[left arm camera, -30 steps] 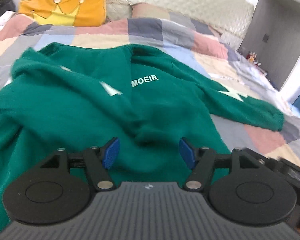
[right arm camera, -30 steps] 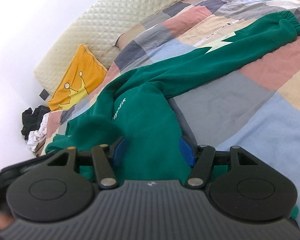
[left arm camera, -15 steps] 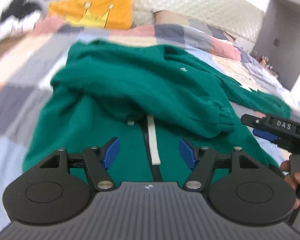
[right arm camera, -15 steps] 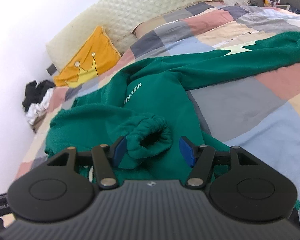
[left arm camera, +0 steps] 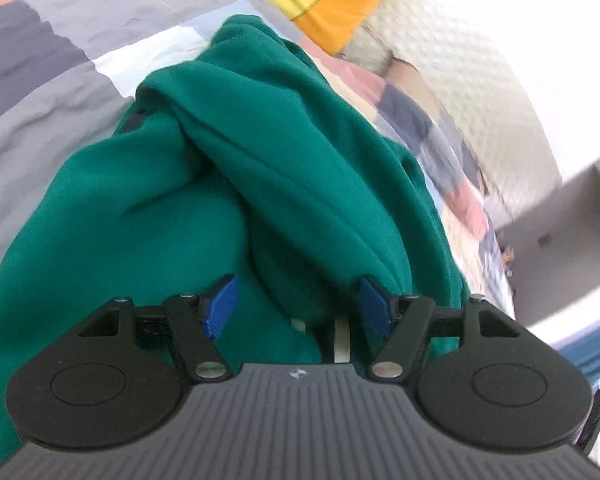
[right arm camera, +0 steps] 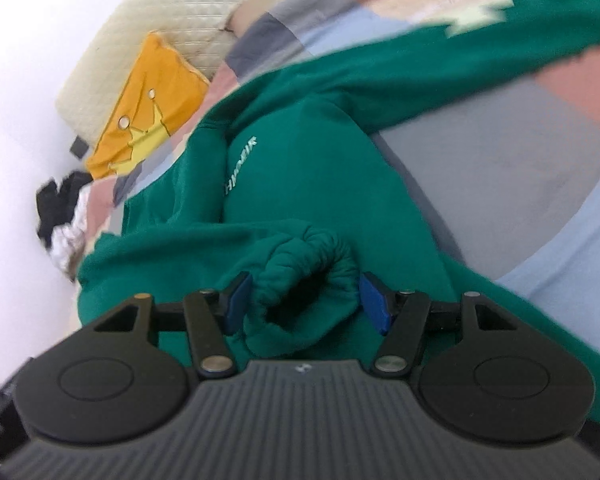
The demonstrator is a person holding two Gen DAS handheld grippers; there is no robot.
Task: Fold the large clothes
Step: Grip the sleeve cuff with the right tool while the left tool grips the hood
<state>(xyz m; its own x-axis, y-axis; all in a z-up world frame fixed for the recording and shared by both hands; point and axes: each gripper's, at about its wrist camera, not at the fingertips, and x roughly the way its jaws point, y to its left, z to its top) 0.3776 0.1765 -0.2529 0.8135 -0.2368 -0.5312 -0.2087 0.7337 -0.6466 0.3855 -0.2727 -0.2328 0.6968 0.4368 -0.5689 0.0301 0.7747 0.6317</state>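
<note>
A large green sweatshirt (left arm camera: 280, 140) lies on the bed, one sleeve folded across its body. My left gripper (left arm camera: 298, 304) is open and hovers close over the bunched green fabric; nothing is pinched between its blue pads (left arm camera: 220, 308). A white strip (left arm camera: 342, 336) shows just below them. In the right wrist view the sweatshirt (right arm camera: 308, 184) shows white lettering (right arm camera: 240, 168). The folded sleeve's ribbed cuff (right arm camera: 300, 256) sits between the pads of my open right gripper (right arm camera: 306, 304). The other sleeve (right arm camera: 460, 52) stretches away to the right with a pale star mark (right arm camera: 476, 20).
A patchwork quilt (right arm camera: 500, 160) covers the bed. An orange crown cushion (right arm camera: 148, 108) leans on the quilted headboard (right arm camera: 180, 12). Dark and white clothes (right arm camera: 60, 208) are piled at the bed's left side. A grey cabinet (left arm camera: 560, 220) stands to the right.
The left gripper has swung sideways and rolled, ending low over the sweatshirt's folded side. The right gripper has moved in, so the cuff now lies between its pads.
</note>
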